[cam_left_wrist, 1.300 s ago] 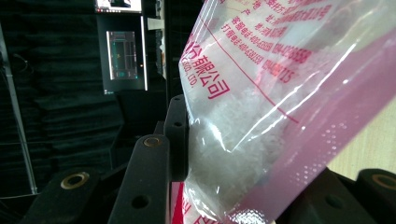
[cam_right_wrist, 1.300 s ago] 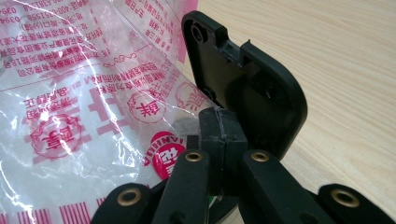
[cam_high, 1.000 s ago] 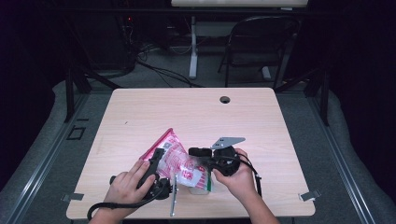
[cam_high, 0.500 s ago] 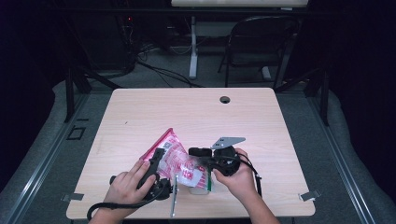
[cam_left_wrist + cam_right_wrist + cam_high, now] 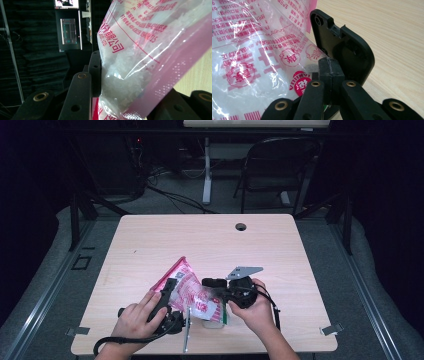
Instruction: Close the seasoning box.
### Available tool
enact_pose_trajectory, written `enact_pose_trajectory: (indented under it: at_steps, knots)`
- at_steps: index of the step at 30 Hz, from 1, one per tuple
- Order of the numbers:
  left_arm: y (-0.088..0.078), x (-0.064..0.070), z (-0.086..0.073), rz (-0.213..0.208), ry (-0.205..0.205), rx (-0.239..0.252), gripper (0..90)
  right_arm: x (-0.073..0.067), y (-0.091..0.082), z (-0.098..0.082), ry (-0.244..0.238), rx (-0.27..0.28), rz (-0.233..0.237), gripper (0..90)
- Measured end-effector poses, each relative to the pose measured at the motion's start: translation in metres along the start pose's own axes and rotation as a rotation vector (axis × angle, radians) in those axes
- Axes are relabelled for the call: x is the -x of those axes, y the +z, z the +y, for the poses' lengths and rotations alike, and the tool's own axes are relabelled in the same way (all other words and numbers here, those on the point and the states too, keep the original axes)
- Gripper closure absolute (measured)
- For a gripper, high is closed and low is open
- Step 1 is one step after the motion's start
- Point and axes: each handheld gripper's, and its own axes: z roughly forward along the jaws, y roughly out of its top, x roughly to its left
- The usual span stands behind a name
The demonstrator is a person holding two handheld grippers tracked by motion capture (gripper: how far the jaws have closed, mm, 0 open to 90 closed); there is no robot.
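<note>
A pale wood-grain desk (image 5: 150,245) with rounded corners and a round cable hole (image 5: 241,226) near its far edge carries a red-printed clear plastic bag of white granules (image 5: 192,292) lying at its near middle, the remaining surface bare.

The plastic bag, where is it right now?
In the high view the plastic bag sits near the table's front edge, between the left tongs and right tongs.

Pretty dark room: grey carpet floor (image 5: 45,270) around the pale wooden table (image 5: 210,240), black folding chair (image 5: 275,170) just behind it.
</note>
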Motion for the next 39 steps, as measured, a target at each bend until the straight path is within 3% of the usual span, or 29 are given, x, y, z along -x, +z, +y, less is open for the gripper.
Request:
enact_pose_trajectory:
  at_steps: [39]
  knots:
    - [-0.0025,-0.0028,0.0022,0.013,0.036,0.001,70.8,-0.0014,0.0015,0.0003,-0.010,-0.004,-0.003,90.0]
